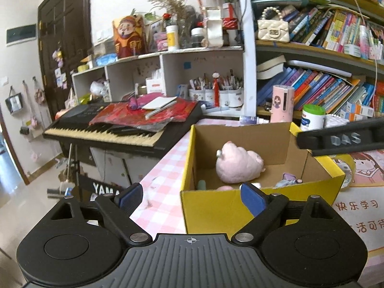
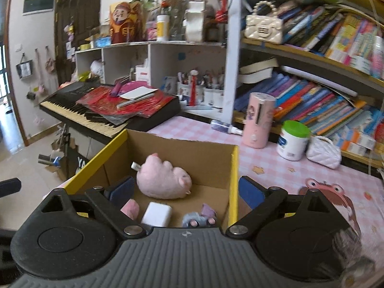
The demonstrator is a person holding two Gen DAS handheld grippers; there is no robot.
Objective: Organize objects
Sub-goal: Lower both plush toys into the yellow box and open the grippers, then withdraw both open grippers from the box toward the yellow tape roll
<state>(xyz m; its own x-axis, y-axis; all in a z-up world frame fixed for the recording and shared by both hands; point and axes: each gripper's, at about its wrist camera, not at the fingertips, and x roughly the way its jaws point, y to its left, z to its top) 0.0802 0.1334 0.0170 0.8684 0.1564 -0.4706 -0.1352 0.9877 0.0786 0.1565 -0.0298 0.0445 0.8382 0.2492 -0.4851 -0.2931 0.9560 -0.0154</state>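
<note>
A yellow cardboard box (image 1: pixel 230 206) (image 2: pixel 234 168) stands open on the pink checked table. Inside lie a pink plush toy (image 1: pixel 236 164) (image 2: pixel 163 180), a white block (image 2: pixel 157 213), a small purple and blue toy (image 2: pixel 199 216) and a smaller pink piece (image 2: pixel 130 207). My left gripper (image 1: pixel 191 198) is open in front of the box's near wall, with nothing between its fingers. My right gripper (image 2: pixel 185 190) is open and empty above the box's near right corner; one fingertip (image 2: pixel 250 192) is outside the right wall. Part of the right gripper (image 1: pixel 340 139) shows over the box's far right corner.
A black keyboard (image 1: pixel 124 129) piled with red papers stands left of the table. Behind the box are a pink cylinder (image 2: pixel 259 120), a green-lidded white jar (image 2: pixel 292 140) and a white quilted purse (image 2: pixel 324 152). Packed bookshelves (image 2: pixel 312 100) rise behind. A tape roll (image 1: pixel 348 168) lies right of the box.
</note>
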